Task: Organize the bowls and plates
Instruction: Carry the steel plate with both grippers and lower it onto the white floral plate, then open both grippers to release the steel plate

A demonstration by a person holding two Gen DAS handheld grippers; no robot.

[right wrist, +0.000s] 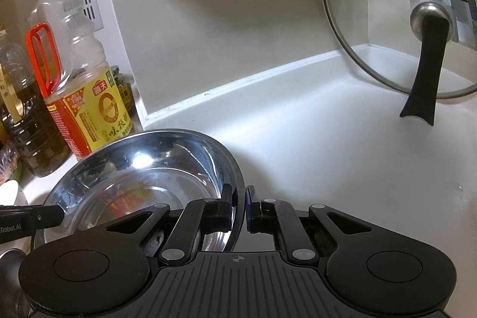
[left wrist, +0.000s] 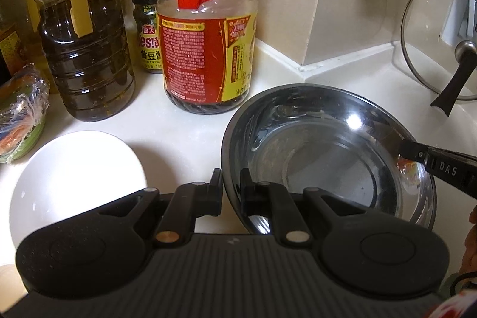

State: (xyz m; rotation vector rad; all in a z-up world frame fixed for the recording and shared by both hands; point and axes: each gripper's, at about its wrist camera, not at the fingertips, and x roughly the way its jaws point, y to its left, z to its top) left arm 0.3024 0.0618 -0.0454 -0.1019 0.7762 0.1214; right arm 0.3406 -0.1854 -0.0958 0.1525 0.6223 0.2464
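Bowl: round shiny stainless-steel bowl point(left wrist: 325, 157), rigid, light, slippery; best pinched at rim.
Left gripper point(left wrist: 232, 184): clamped on near rim.
Right gripper point(right wrist: 238, 206): clamped on opposite rim.

The light in the room is soft and a little yellow, and it seems to come from above. Ahead of the right gripper point(right wrist: 238, 206) the white counter point(right wrist: 328, 154) shines bright, almost washed out. Inside the steel bowl point(right wrist: 143, 169) there is a small hard glare point. To the left of the left gripper point(left wrist: 231, 189) the white plate point(left wrist: 74, 178) is overexposed and shows no detail. Soft shadows lie under the bowl. Straight lines bend strongly toward the edges, and the corners go dark. The gripper bodies look a little soft, close to the lens.
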